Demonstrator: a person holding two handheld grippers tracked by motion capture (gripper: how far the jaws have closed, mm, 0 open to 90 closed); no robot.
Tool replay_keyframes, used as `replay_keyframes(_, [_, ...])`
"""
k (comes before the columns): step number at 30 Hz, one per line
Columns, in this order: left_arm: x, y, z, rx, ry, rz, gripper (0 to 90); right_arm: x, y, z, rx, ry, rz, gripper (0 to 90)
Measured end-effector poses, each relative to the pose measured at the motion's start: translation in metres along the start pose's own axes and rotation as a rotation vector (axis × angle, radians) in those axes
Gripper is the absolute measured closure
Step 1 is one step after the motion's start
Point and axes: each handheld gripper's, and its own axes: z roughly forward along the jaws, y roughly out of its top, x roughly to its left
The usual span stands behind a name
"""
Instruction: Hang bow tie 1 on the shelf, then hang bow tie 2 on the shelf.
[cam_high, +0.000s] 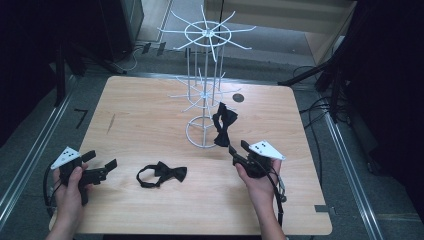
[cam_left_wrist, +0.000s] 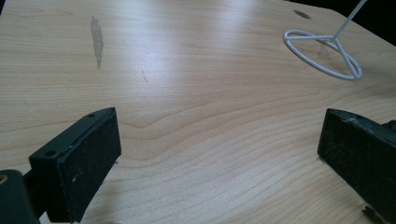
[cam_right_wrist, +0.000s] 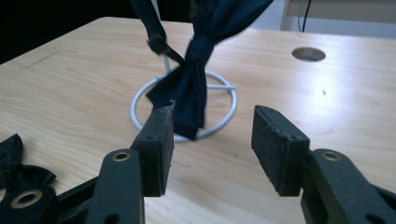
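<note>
Two bow ties, one hung on the wire rack, one flat on the wood surface.

No readable writing. The left gripper (cam_high: 97, 162) sits near the surface's (cam_high: 140, 120) near-left edge, jaws wide apart, bare wood ahead. The right gripper (cam_high: 239, 149), jaws apart and empty, faces the hanging bow tie (cam_high: 223, 124) on the white rack (cam_high: 206, 75). The lying bow tie (cam_high: 162, 174) rests between the grippers.

Left gripper (cam_left_wrist: 217, 158) low over the wooden table (cam_left_wrist: 196, 84), jaws spread wide, bare wood grain between them, nothing held. Pale scuff mark (cam_left_wrist: 96, 41) on the tabletop far left. White wire ring base (cam_left_wrist: 322, 53) of a stand sits far right, a thin rod rising from it. Dark round hole (cam_left_wrist: 302, 14) near the far edge.
</note>
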Motion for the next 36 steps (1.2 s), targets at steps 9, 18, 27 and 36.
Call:
replay_keyframes(9, [-0.001, 0.000, 0.000, 0.005, 0.009, -0.006, 0.0, 0.003, -0.010, -0.004, 0.037, 0.024, 0.015, 49.0])
replay_keyframes(18, [-0.001, 0.000, 0.000, 0.011, -0.001, 0.002, 0.0, 0.014, -0.012, -0.001, 0.067, 0.055, -0.010, 47.3])
replay_keyframes(27, [0.000, 0.000, 0.000, 0.002, -0.007, -0.011, 0.0, 0.028, -0.017, 0.006, 0.099, 0.092, -0.035, 46.2])
replay_keyframes(36, [-0.001, 0.000, 0.000, 0.002, -0.002, -0.010, 0.0, 0.034, -0.020, 0.009, 0.116, 0.106, -0.039, 45.9])
